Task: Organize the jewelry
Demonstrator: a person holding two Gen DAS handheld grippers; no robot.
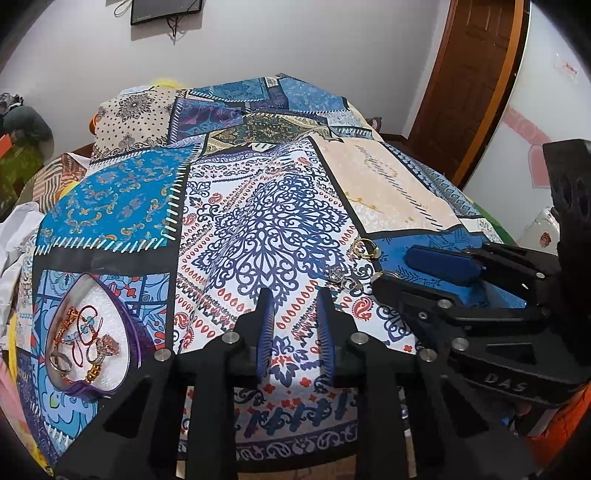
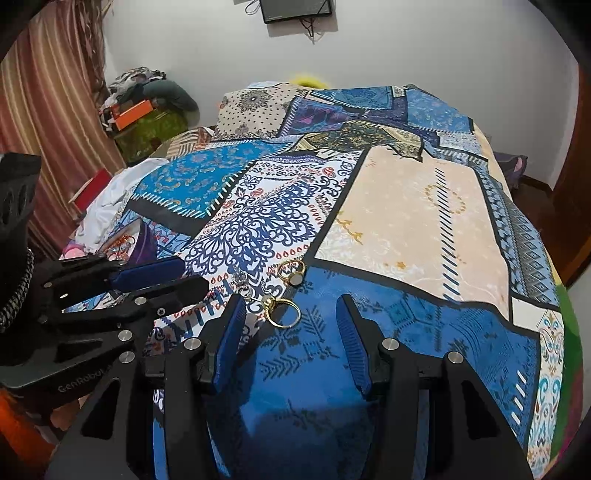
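A purple heart-shaped dish (image 1: pixel 133 325) at the left holds several rings, red cords and bracelets; its edge also shows in the right wrist view (image 2: pixel 142 240). Three pieces lie loose on the patterned bedspread: a gold ring with a pale stone (image 2: pixel 291 273) (image 1: pixel 364 246), a plain gold ring (image 2: pixel 282 312) (image 1: pixel 384 275) and a silver piece (image 2: pixel 242 282) (image 1: pixel 341 277). My left gripper (image 1: pixel 295 299) is open and empty, just left of the silver piece. My right gripper (image 2: pixel 291 306) is open, its jaws on either side of the plain gold ring.
The patchwork bedspread (image 2: pixel 406 221) covers the whole bed. White cloth (image 2: pixel 107 206) and a striped curtain (image 2: pixel 44 122) are at the left. A wooden door (image 1: pixel 476 74) stands at the far right, a wall screen (image 2: pixel 295 9) behind.
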